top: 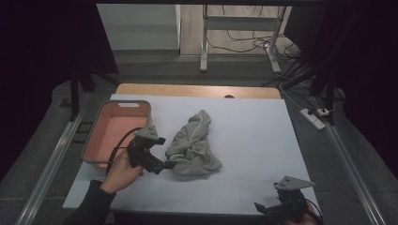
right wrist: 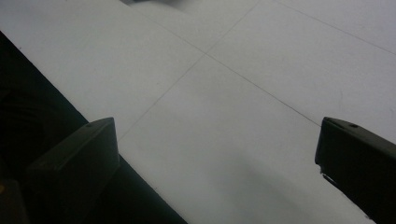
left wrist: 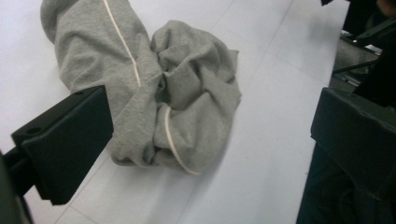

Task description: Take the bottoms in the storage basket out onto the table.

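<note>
White table [top: 253,140]: grey garment [top: 193,145] crumpled, long axis running near-far.

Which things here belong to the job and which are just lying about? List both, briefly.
In the job:
grey garment
left gripper, jaws open beside it
pink basket

Lying about:
power strip on the floor
metal frame behind the table
right gripper, idle, jaws open

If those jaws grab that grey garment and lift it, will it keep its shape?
Probably not. The garment lies crumpled in soft folds, so it would likely sag and unfurl. It looks like light knit cloth, easy to lift. Pushed, it would likely bunch rather than slide on the table.
</note>
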{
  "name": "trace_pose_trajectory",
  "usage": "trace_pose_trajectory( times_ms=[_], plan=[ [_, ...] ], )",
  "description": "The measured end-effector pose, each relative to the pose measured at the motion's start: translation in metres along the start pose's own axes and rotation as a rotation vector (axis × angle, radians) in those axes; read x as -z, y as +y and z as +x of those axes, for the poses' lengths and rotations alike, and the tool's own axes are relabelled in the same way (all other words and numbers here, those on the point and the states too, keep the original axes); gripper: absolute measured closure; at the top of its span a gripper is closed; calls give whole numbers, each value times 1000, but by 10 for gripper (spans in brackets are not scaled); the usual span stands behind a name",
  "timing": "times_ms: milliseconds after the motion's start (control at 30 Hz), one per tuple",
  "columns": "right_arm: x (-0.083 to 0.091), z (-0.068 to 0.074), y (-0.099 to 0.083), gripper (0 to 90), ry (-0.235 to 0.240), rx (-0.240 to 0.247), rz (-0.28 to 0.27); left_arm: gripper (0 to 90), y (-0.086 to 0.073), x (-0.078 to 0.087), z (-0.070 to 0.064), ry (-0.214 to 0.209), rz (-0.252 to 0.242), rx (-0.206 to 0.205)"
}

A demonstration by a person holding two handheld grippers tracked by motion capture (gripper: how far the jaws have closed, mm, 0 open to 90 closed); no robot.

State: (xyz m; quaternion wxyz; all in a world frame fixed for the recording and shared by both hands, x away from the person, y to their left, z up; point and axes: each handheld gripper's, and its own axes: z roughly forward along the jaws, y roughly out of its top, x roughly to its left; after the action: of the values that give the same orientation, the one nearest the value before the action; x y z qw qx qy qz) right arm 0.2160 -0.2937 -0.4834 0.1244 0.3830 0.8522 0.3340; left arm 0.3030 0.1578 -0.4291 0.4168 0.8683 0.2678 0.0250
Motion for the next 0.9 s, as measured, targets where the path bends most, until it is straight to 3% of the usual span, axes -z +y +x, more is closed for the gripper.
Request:
trace_pose_trajectory(
  times_ms=[467, 900],
  plan=[
    [0, 0, 0, 0, -3, 6, 2, 0, -6, 3, -6, -34, -24, -17],
    [0, 0, 0, 0, -2, 4, 4, 0, -13, 9, -7, 6, -23, -36]
  ],
)
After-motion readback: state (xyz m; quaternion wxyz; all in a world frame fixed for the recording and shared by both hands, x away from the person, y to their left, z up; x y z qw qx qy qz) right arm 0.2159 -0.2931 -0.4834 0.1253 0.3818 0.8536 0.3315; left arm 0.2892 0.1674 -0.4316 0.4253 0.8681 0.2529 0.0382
